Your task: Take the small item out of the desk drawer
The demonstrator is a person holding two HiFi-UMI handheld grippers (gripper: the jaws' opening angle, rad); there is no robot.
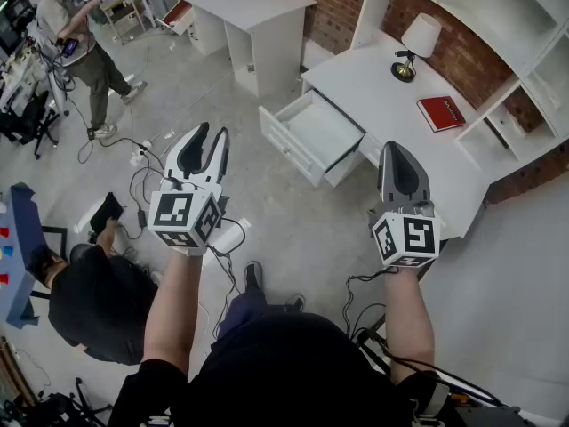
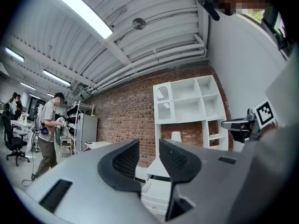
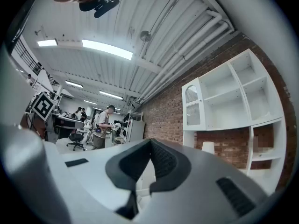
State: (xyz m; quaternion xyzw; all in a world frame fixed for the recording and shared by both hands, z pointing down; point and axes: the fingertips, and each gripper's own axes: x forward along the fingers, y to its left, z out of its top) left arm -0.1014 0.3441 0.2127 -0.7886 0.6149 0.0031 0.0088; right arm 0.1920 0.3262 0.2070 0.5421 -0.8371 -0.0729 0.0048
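Seen from above, a person's bare arms held two grey grippers level over a grey floor [image 1: 293, 229]. The left gripper [image 1: 212, 132] had its black-padded jaws a narrow gap apart with nothing between them, and the right gripper [image 1: 396, 147] had its jaws pressed together, empty. Ahead and well apart from both, the white desk drawer [image 1: 286, 142] stood open from the white desk [image 1: 373, 87], the small item too small to make out inside it, while a white-shaded table lamp [image 1: 418, 38] and a flat red book [image 1: 441, 112] sat on the desk top.
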